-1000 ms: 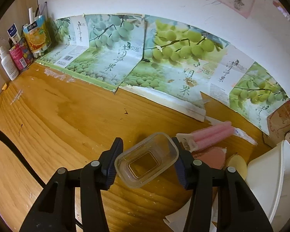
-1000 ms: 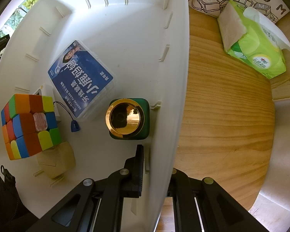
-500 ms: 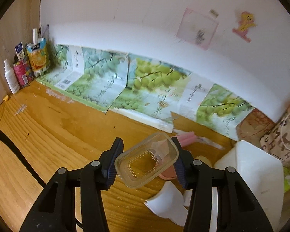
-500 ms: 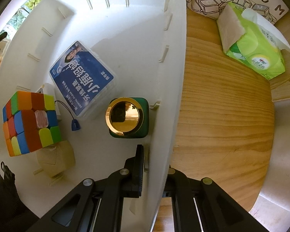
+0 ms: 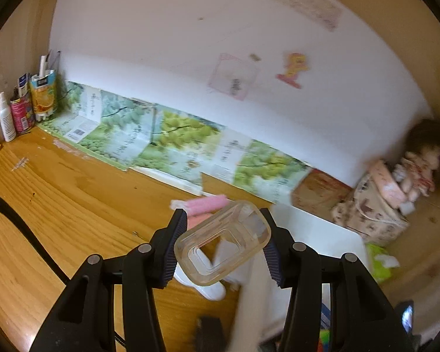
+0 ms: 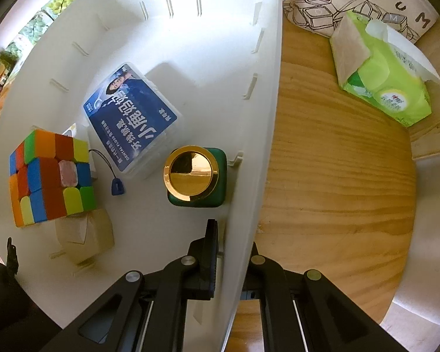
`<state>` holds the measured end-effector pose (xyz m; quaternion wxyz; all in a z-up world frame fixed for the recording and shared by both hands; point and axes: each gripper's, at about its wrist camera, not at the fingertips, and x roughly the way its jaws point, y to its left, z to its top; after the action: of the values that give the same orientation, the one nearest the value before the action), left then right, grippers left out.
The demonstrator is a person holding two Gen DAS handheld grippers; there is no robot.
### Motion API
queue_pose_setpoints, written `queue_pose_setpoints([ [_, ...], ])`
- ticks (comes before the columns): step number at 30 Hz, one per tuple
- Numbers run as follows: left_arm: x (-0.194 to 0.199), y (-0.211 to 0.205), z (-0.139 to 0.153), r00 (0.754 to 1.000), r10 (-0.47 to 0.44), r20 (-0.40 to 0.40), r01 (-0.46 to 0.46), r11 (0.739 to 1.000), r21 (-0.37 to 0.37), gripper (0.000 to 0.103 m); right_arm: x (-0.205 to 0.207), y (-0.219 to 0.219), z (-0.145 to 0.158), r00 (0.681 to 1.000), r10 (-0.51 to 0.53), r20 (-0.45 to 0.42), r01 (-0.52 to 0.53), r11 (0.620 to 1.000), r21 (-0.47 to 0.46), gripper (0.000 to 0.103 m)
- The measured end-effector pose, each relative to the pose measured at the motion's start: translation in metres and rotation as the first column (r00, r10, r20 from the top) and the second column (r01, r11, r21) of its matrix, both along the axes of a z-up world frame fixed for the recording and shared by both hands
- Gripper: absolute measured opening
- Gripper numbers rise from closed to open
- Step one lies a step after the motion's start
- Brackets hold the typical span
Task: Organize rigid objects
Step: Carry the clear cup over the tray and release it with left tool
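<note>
My left gripper [image 5: 223,249] is shut on a clear plastic box [image 5: 222,246] and holds it in the air above the desk, close to the white bin [image 5: 319,234]. My right gripper [image 6: 234,252] is shut on the right wall of the white bin [image 6: 258,158], one finger inside and one outside. Inside the bin lie a Rubik's cube [image 6: 51,176], a blue floss box [image 6: 133,117], a green bottle with a gold cap [image 6: 195,176] and a beige block [image 6: 85,234].
A pink object [image 5: 205,205] lies on the wooden desk [image 5: 73,199] behind the held box. Bottles and cartons [image 5: 23,105] stand at the far left corner. A green tissue pack [image 6: 381,82] and a patterned bag [image 5: 369,208] sit right of the bin.
My left gripper has risen and swung right with the clear box, so the bin and the bag come into view. My right gripper has stayed shut on the bin wall.
</note>
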<state>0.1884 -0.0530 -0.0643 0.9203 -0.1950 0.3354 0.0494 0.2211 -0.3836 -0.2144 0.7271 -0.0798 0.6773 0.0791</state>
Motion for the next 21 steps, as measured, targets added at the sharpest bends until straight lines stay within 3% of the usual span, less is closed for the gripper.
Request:
queue_pose_setpoints([
  [11,-0.037,-0.052,0.005,0.983,-0.184,-0.023,0.183,0.981,-0.067,0.053,-0.014,-0.010,0.012,0.999,-0.019,0.049,0.017,0.999,0.042,0.006],
  [16,-0.044,-0.093,0.002,0.944,-0.323,-0.065,0.320,0.946,-0.060,0.054,-0.020,-0.017,0.013,0.998,-0.038,0.053,0.034,0.997,0.071,0.006],
  [21,-0.045,-0.122,-0.002,0.907,-0.401,-0.129,0.401,0.916,-0.026,0.055,-0.022,-0.028,0.014,0.997,-0.050,0.056,0.045,0.995,0.085,0.006],
])
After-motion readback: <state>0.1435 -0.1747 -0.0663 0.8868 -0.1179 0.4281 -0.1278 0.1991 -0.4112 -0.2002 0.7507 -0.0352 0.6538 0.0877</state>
